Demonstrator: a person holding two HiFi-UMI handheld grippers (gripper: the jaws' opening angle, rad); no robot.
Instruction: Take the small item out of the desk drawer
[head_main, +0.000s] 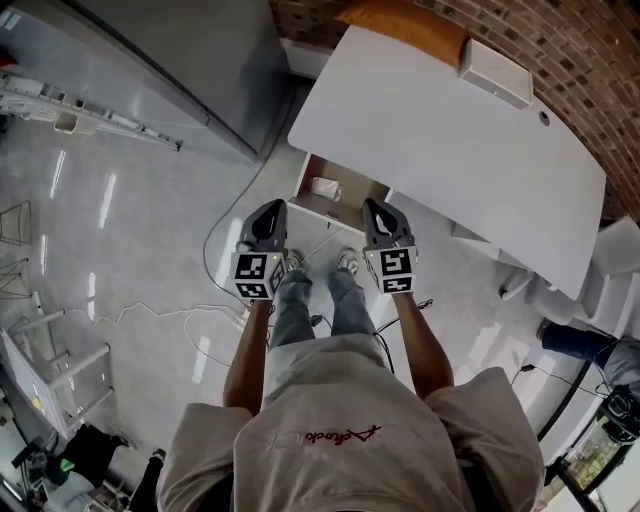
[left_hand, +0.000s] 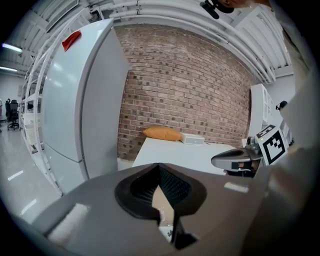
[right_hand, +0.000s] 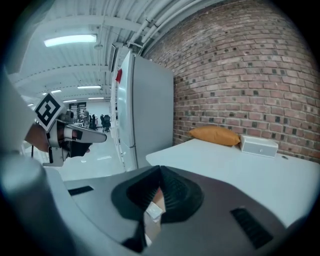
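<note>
Hanging just in front of the table (head_main: 450, 130), the left hand-held gripper (head_main: 271, 208) and the right hand-held gripper (head_main: 374, 206) both have their jaws pressed together on nothing (side by side); the small white item (head_main: 325, 187) lies in the open drawer (head_main: 350, 185) under the table's near edge

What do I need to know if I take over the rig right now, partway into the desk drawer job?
Left gripper: jaws together, empty.
Right gripper: jaws together, empty.
Both are held side by side on the person's side of the drawer, pointing toward it.
The drawer stands open under the white desk, with the small white item lying inside.
Done: drawer open.
Left: open one gripper, reach in, grip the item, lift it out.
</note>
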